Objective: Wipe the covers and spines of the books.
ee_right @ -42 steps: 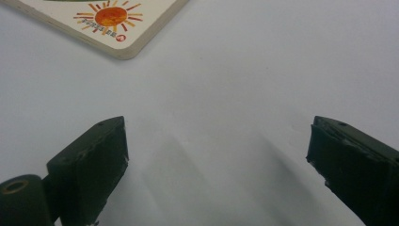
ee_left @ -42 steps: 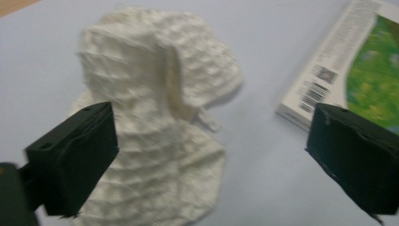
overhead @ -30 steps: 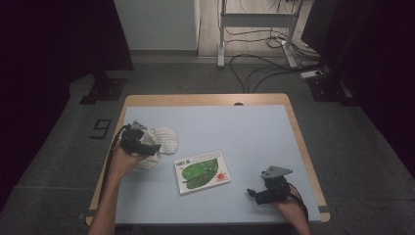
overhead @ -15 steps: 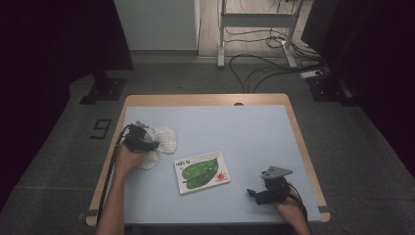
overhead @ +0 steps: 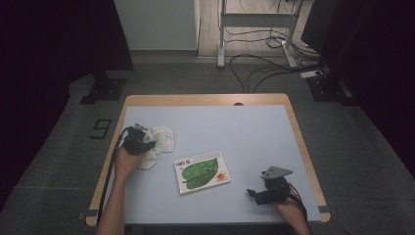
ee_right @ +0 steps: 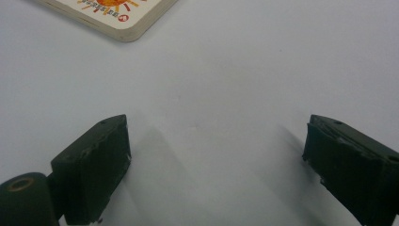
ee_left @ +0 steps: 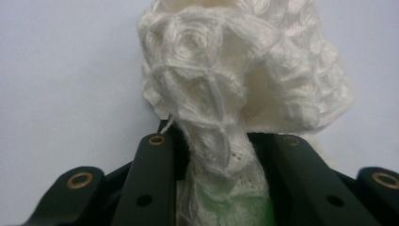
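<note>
A white knitted cloth (overhead: 162,139) lies bunched at the left of the pale blue table (overhead: 244,127). My left gripper (overhead: 139,142) sits on its near edge, and its jaws have just been closing. In the left gripper view the black jaws pinch a twisted fold of the cloth (ee_left: 235,70), so the left gripper (ee_left: 221,141) is shut on it. A picture book (overhead: 201,171) with a green leaf and a red sun lies flat at the table's middle. My right gripper (overhead: 255,193) rests near the front right, open (ee_right: 216,141) over bare tabletop, with the book's corner (ee_right: 117,14) ahead of it.
The table has a wooden rim (overhead: 205,99). A metal stand (overhead: 254,29) and loose cables (overhead: 264,68) are on the floor beyond the far edge. A dark foot plate (overhead: 103,90) stands off the far left corner.
The left gripper has dropped onto the near edge of the cloth and closed on it. The right gripper and the book have not moved.
</note>
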The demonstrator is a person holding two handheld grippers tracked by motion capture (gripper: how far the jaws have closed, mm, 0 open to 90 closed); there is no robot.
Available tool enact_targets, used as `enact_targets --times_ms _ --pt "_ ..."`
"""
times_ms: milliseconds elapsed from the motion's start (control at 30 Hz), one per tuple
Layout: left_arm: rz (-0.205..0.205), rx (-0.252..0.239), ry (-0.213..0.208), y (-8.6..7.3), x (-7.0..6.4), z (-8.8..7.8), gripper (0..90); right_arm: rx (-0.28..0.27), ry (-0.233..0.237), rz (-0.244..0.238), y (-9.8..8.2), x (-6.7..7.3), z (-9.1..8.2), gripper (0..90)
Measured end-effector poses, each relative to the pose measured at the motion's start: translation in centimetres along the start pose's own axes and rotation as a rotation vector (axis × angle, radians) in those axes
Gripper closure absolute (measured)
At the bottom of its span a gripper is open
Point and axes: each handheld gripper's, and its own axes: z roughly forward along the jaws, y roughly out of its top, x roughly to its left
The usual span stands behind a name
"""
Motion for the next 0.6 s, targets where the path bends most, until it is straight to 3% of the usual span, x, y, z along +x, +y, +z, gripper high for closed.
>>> enact_targets --times_ms 133,600 --pt "0.013 -0.003 -0.016 0.2 -0.1 -1.1 70.6 -0.001 0.000 0.000 0.0 0.0 0.0 7.3" --pt "0.045 -0.086 -0.066 0.8 -1.7 -5.9 69.5 -0.002 0.000 0.001 0.0 0.0 0.0 7.3"
